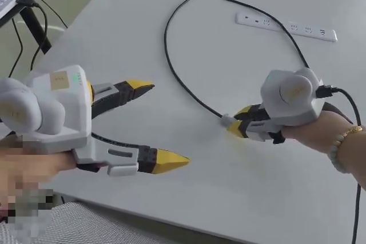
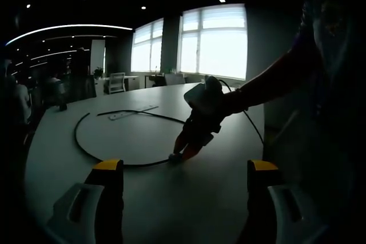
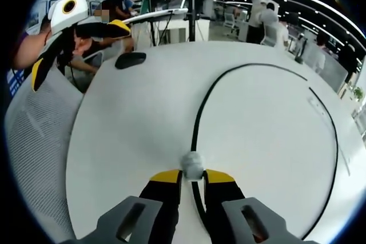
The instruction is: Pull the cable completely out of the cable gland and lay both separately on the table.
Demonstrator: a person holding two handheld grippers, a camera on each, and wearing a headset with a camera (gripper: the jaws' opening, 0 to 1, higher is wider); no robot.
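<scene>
Left gripper (image 1: 162, 123): we see it at the near left over the table (image 1: 229, 198), jaws spread wide, nothing between them.
Cable (image 1: 165, 41): black, it lies on the table in a wide arc. One end is free at the far side, and the near stretch runs into the cable gland.
Cable gland (image 1: 228, 121): small and pale, low at the table, with the cable threaded through it. In the right gripper view we see the cable run on beneath the jaws.
Right gripper (image 1: 238, 122): its yellow tips are clamped on the gland.
Power strip (image 1: 286, 27): white, far right, well apart from the gland.
</scene>
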